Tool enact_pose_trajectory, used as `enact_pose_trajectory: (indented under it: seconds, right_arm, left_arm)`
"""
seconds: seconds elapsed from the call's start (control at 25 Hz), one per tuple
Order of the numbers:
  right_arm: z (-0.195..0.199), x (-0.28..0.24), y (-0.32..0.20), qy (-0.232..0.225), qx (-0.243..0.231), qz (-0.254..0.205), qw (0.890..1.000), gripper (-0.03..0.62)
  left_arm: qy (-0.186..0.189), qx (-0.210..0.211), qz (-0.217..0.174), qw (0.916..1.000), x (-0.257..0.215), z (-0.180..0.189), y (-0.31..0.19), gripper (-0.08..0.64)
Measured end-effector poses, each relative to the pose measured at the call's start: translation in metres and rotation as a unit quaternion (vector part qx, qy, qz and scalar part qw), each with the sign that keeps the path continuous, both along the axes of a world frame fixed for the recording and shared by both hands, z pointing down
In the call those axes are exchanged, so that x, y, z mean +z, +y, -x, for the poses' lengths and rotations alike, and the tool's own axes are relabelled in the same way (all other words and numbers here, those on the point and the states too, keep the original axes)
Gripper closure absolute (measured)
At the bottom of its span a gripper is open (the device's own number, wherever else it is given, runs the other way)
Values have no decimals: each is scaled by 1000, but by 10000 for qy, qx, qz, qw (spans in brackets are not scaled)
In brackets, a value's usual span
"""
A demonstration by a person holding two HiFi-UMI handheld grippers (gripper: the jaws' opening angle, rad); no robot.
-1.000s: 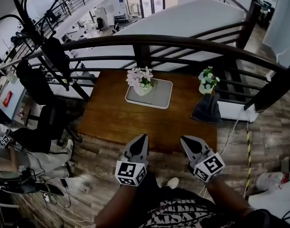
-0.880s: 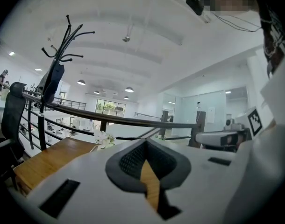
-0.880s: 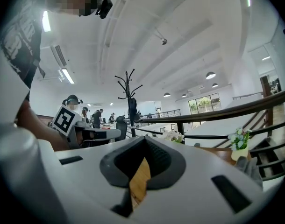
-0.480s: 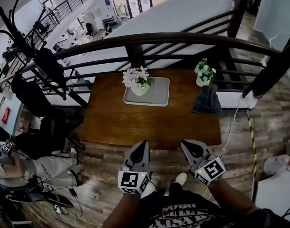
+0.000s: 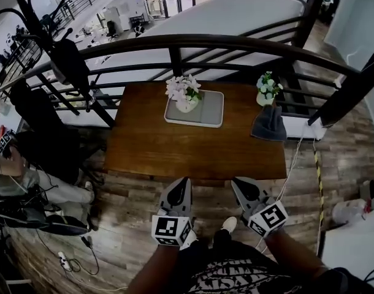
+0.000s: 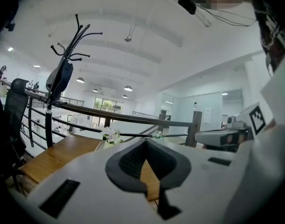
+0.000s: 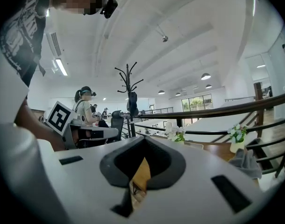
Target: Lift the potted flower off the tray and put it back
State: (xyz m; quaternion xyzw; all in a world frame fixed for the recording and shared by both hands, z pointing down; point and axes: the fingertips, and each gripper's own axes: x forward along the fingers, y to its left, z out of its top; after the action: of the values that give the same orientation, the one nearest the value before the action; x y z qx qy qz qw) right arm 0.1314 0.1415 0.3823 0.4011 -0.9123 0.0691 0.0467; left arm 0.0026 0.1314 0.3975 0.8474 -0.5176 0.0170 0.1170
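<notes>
Staying shut, left tongs (image 5: 183, 182) and right tongs (image 5: 238, 183) hover before table (image 5: 193, 152)

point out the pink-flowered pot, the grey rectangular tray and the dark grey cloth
pink-flowered pot (image 5: 184, 90), head view, on its blossoms
grey rectangular tray (image 5: 211, 109), head view, on its bare right half
dark grey cloth (image 5: 270, 124), head view, on its middle

Potted flower (image 5: 184, 92) at left end of tray (image 5: 211, 108) on table (image 5: 193, 152), second pot (image 5: 266, 90) right
</notes>
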Motion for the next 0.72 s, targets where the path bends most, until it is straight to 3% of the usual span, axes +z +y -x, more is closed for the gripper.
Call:
enact_pose_trajectory:
  seconds: [0.32,0.72]
  right_arm:
    - [26,-15,19,104,-189,-165,9996,603]
    - [35,-10,34,57,-116,-138,9998,603]
  left_arm:
    - [107,90,-2,9999,-5,12,18,554]
    - [-41,119,-35,9999,-2,25,31,554]
